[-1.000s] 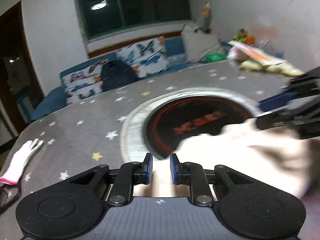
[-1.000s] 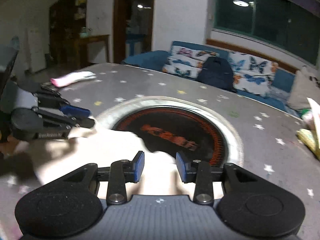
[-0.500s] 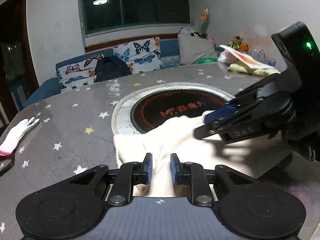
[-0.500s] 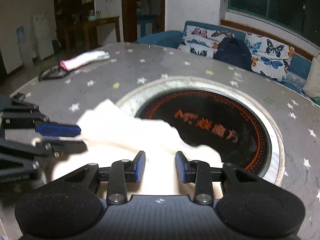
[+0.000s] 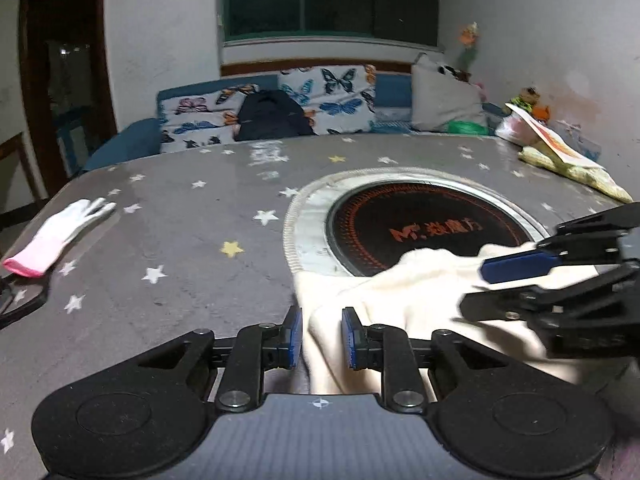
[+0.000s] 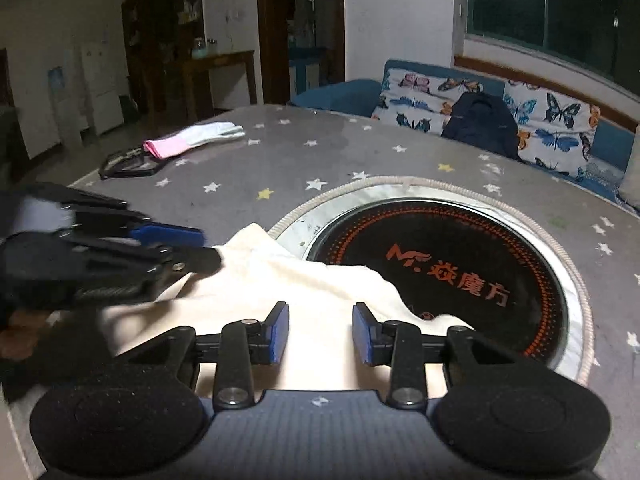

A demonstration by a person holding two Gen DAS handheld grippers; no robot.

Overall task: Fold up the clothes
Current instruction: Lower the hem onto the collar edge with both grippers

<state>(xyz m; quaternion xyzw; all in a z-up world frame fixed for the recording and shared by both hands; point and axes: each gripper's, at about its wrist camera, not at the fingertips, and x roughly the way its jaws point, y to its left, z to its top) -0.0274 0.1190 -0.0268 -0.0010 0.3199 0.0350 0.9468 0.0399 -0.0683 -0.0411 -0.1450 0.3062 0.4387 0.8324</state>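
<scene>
- My left gripper (image 5: 320, 336) has its jaws parted a little, with a raised fold of the cream garment (image 5: 404, 300) standing in the gap; the blue pads sit just beside the cloth on both sides, and I cannot tell whether they press it.
- My right gripper (image 6: 320, 330) has its jaws spread wider, released, with the cream garment (image 6: 304, 292) lying flat beneath and between them.
- From the left wrist view, my right gripper (image 5: 492, 284) reaches in from the right over the cloth, one blue pad above the fabric.
- From the right wrist view, my left gripper (image 6: 196, 246) comes in from the left, its tips at the garment's near-left corner.
- The garment lies crumpled at the near edge of the worktop (image 5: 192, 240), partly overlapping the round black cooktop (image 5: 432, 228).
- Farther left, a white and pink glove (image 5: 56, 236) lies on the worktop.
- Beyond it, a butterfly-print sofa (image 5: 336, 96) holds a dark backpack (image 5: 272, 118).
</scene>
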